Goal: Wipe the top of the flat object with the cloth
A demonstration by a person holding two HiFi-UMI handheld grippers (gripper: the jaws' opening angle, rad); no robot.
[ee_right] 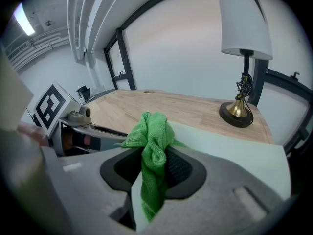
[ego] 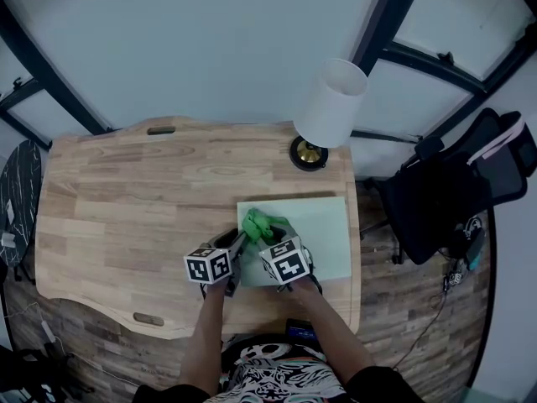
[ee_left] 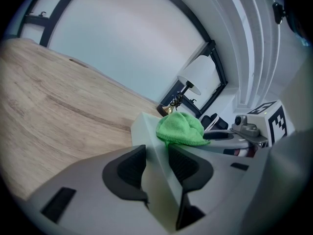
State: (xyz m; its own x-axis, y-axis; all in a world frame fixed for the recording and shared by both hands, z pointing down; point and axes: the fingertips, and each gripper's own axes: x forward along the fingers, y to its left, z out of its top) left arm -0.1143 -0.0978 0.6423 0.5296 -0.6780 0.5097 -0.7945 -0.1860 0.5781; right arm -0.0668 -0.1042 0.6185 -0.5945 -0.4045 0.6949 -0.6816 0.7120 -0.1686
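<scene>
Right gripper (ee_right: 149, 173) pinching cloth (ee_right: 152, 131) atop board (ego: 323, 225), desk's (ego: 126, 208) right side | left gripper (ee_left: 157, 168) clamps board's near edge | we judge cloth soft, light; board stiff, may slide, best held by edge.

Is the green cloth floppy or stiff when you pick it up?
Probably floppy: the green cloth bunches and droops where the right hand-held gripper pinches it. It looks light and fuzzy, so it likely won't slip out. It should drag softly over the pale board.
</scene>
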